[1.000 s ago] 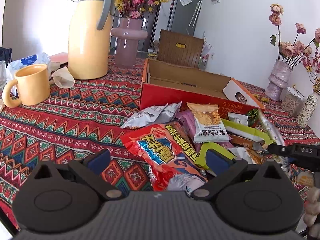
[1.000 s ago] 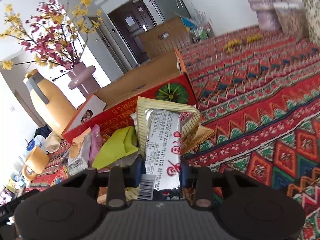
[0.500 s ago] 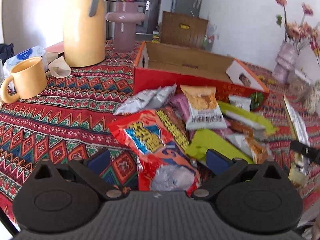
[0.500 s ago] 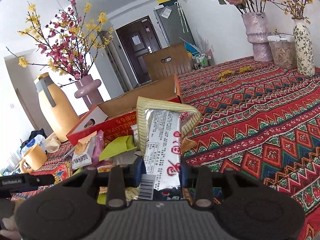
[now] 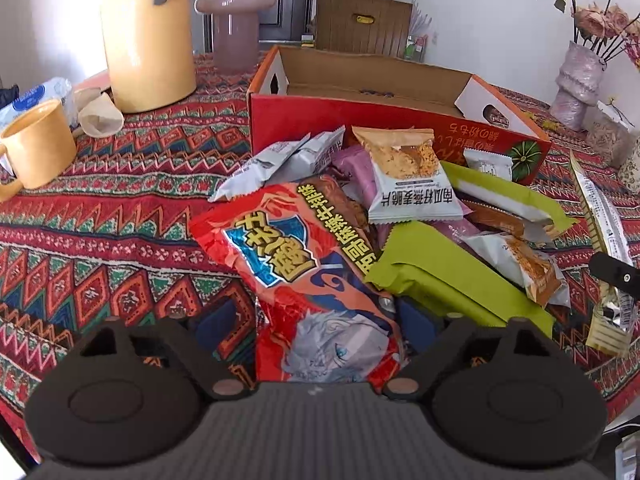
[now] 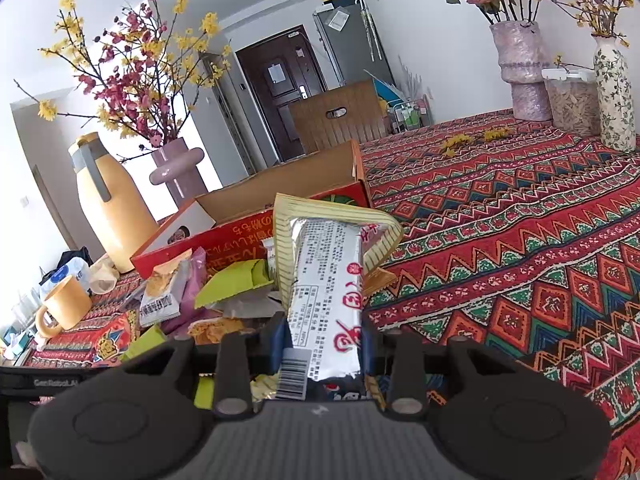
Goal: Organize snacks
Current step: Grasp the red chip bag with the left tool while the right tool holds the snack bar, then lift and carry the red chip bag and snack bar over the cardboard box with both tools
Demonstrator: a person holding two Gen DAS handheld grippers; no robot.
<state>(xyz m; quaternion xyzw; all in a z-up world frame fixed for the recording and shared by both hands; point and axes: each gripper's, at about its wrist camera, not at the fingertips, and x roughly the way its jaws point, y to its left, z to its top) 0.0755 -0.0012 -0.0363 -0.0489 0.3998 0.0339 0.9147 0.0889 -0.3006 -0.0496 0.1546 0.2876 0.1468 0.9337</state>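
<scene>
A pile of snack packets lies on the patterned tablecloth before an open red cardboard box (image 5: 360,120). My left gripper (image 5: 320,320) is open, its jaws either side of the near end of a big red chip bag (image 5: 296,264). Green packets (image 5: 444,280) and a white cracker packet (image 5: 412,176) lie beside it. My right gripper (image 6: 324,344) is shut on a silver and gold packet (image 6: 328,268), held upright above the pile. That packet also shows at the right edge of the left wrist view (image 5: 604,224). The box appears in the right wrist view too (image 6: 256,220).
A yellow thermos (image 5: 148,32), a pink vase (image 5: 234,20) and a yellow mug (image 5: 36,148) stand at the left. Flower vases (image 6: 520,72) and a jar (image 6: 572,96) stand at the far right. A wooden chair (image 5: 362,24) is behind the box.
My left gripper has moved forward and down so the red chip bag lies between its open jaws. My right gripper has levelled out and lifted slightly, still holding the silver packet.
</scene>
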